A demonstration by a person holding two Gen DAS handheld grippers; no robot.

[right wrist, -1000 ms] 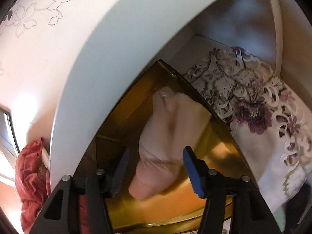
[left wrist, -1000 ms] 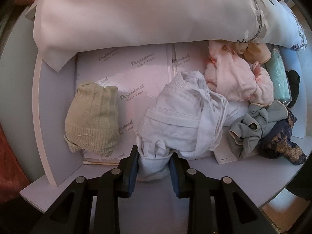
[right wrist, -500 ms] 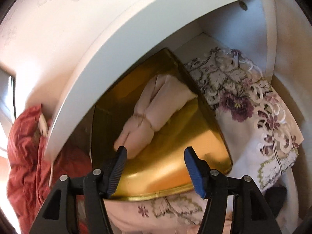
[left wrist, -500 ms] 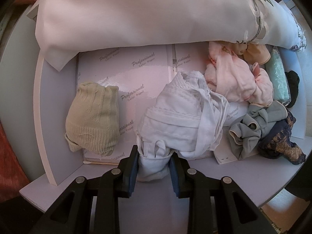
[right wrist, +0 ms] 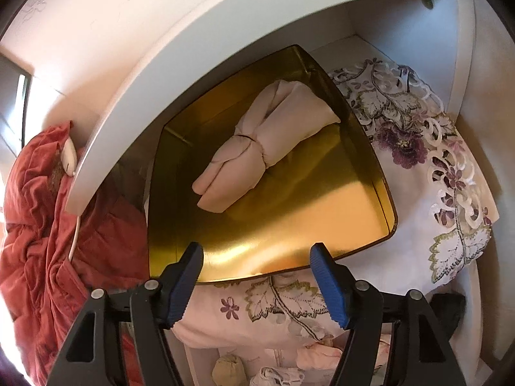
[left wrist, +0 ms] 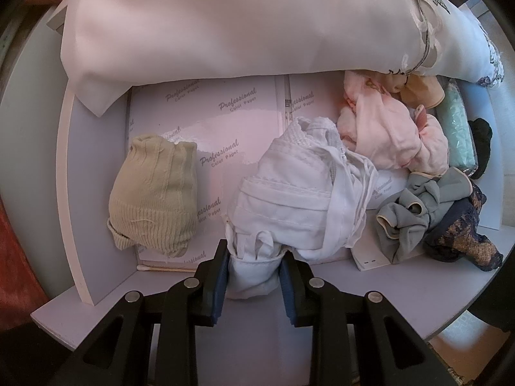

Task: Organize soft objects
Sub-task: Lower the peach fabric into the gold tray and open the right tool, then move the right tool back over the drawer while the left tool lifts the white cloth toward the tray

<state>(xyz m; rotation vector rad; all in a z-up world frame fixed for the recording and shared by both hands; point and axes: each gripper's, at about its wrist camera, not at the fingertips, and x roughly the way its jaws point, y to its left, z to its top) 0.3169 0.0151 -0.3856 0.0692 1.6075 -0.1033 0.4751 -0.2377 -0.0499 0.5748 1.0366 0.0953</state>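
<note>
In the left wrist view my left gripper (left wrist: 253,271) points down into a white shelf compartment and is shut on the near end of a crumpled white garment (left wrist: 299,202). A beige knitted sock (left wrist: 154,196) lies to its left; pink (left wrist: 389,138) and grey (left wrist: 415,215) garments lie to its right. In the right wrist view my right gripper (right wrist: 257,283) is pulled back from a gold tin (right wrist: 289,225), jaws opening with nothing between them. A rolled pale pink cloth (right wrist: 264,141) lies inside the tin.
An embroidered floral cloth (right wrist: 425,148) lies under and beside the tin on the upper shelf, and its white fold (left wrist: 225,22) overhangs the lower compartment. A red quilted fabric (right wrist: 48,218) hangs at the left. Glossy paper sheets (left wrist: 225,122) line the compartment floor; a dark lace item (left wrist: 463,238) sits far right.
The right gripper drew back from the tin, rolled and widened its jaws; the pink roll that was between its fingers now lies free in the tin. The left gripper kept still.
</note>
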